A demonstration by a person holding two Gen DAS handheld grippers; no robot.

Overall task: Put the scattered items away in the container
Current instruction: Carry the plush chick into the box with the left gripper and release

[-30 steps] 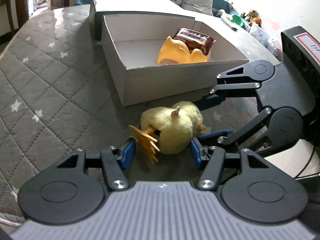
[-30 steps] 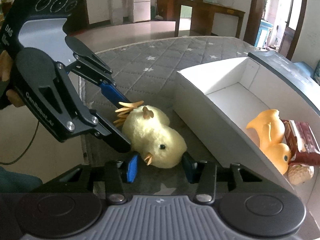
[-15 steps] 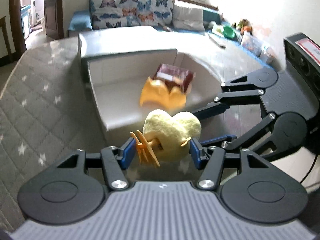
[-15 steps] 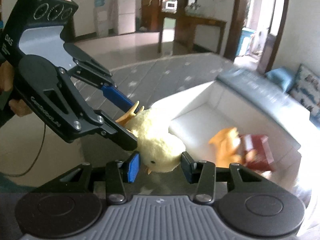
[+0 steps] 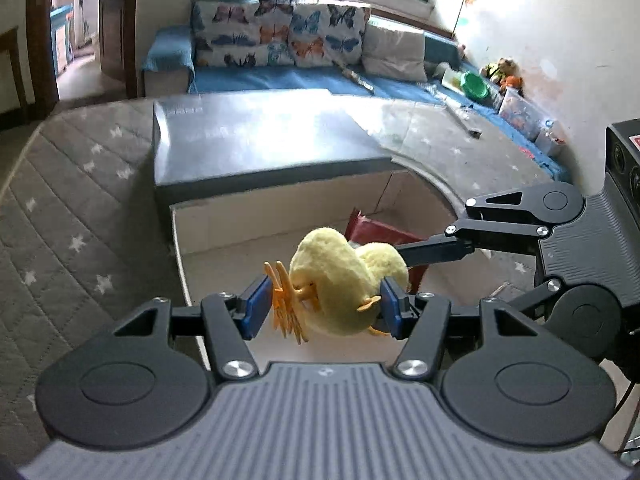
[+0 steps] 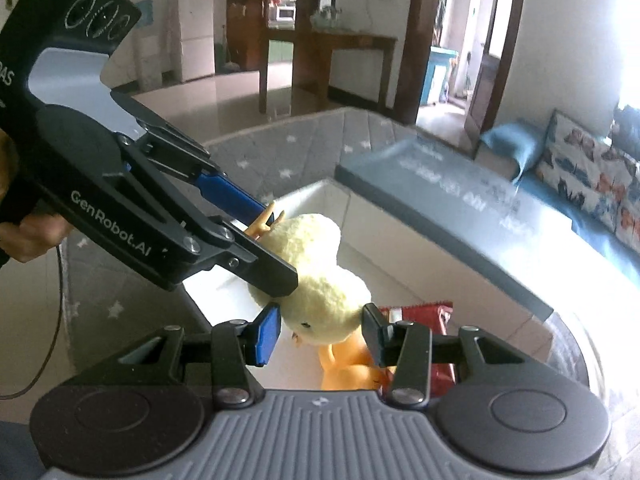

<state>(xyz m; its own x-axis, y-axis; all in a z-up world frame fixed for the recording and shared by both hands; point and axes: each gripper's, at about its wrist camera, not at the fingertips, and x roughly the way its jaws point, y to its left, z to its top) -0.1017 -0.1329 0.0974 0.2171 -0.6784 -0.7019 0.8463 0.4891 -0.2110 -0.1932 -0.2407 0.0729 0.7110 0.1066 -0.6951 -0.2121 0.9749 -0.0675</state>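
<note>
Both grippers have the fuzzy yellow chick (image 5: pixel 336 284) clamped at once. The left gripper (image 5: pixel 322 308) squeezes its round plush body near the stiff orange feet, blue pads pressed into the fluff. The right gripper (image 6: pixel 320 330) pinches the head end, beak pointing down. The chick hangs in the air above the open white cardboard box (image 5: pixel 224 224). Just beyond the jaws, inside the box, sit a smooth orange rubber duck (image 6: pixel 348 368) and a crinkly red wrapper (image 6: pixel 420 312).

Fuzzy plush chick (image 5: pixel 336 280); matt cardboard box (image 5: pixel 280 216); quilted cloth mat (image 5: pixel 80 208).
</note>
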